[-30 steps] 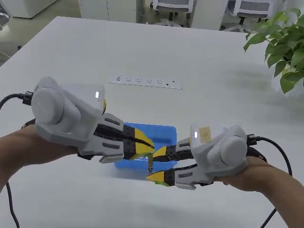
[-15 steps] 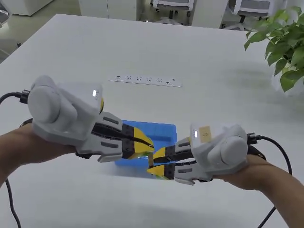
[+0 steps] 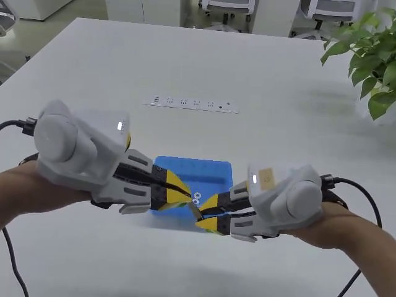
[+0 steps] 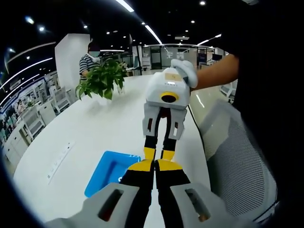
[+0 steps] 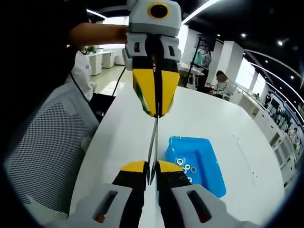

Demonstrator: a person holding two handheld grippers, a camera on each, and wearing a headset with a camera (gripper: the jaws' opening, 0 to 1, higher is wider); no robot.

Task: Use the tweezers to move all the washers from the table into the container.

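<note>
A blue container [image 3: 210, 167] sits on the white table with several washers [image 3: 197, 198] inside; the right gripper view shows the container [image 5: 204, 164] and washers [image 5: 186, 167] too. Over its near edge my two grippers meet tip to tip. The thin metal tweezers [image 5: 153, 140] run between them. My right gripper [image 5: 151, 167] is shut on one end of the tweezers. The left gripper [image 5: 156, 111] is shut on the other end. In the head view the left gripper [image 3: 185, 197] comes from the left, the right gripper [image 3: 202, 216] from the right, with the tweezers [image 3: 193, 210] between.
A white power strip [image 3: 192, 104] lies on the table beyond the container. A green plant [image 3: 371, 62] stands at the far right edge. Office chairs [image 3: 226, 9] line the far side. A mesh chair [image 5: 52, 147] is at the near edge.
My right gripper's jaws, spread wide a second ago, have shut on the tweezers. The left gripper has shifted slightly left, uncovering the washers in the container.
</note>
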